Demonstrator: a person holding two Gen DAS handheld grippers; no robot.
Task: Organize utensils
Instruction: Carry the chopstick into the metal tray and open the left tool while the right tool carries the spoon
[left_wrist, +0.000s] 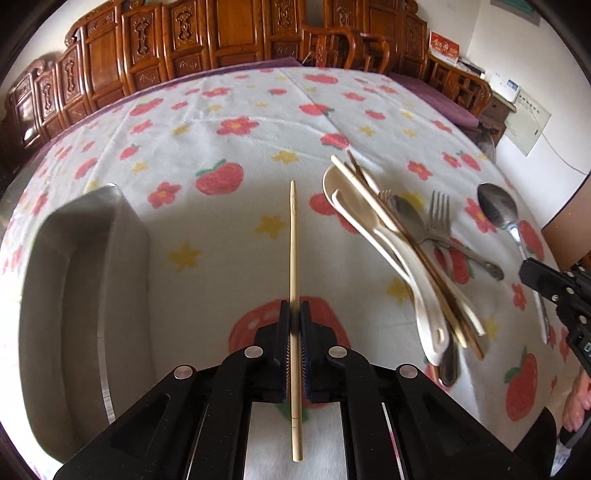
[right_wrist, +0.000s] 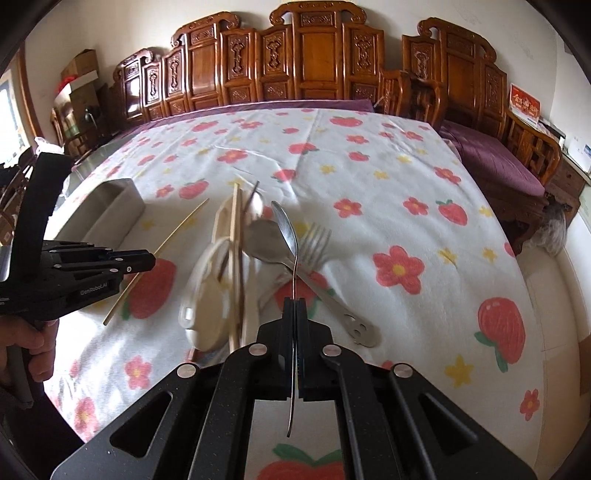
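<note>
My left gripper (left_wrist: 294, 308) is shut on a single bamboo chopstick (left_wrist: 294, 236), which points away over the flowered tablecloth (left_wrist: 229, 147). My right gripper (right_wrist: 295, 303) is shut on the handle of a metal spoon (right_wrist: 287, 225), lifted above the pile. The pile holds cream ceramic spoons (left_wrist: 369, 218), more chopsticks (left_wrist: 413, 243), a fork (left_wrist: 439, 214) and another metal spoon (left_wrist: 406, 218). In the left wrist view the held spoon (left_wrist: 496, 208) and the right gripper (left_wrist: 532, 275) show at the right. In the right wrist view the left gripper (right_wrist: 149, 262) holds its chopstick (right_wrist: 162, 247) at the left.
A steel rectangular holder (left_wrist: 85, 280), also seen as the holder (right_wrist: 110, 206), stands left of the pile. A carved wooden bench (right_wrist: 303, 62) with purple cushions runs behind the table. A person's hand (right_wrist: 26, 343) holds the left gripper's handle.
</note>
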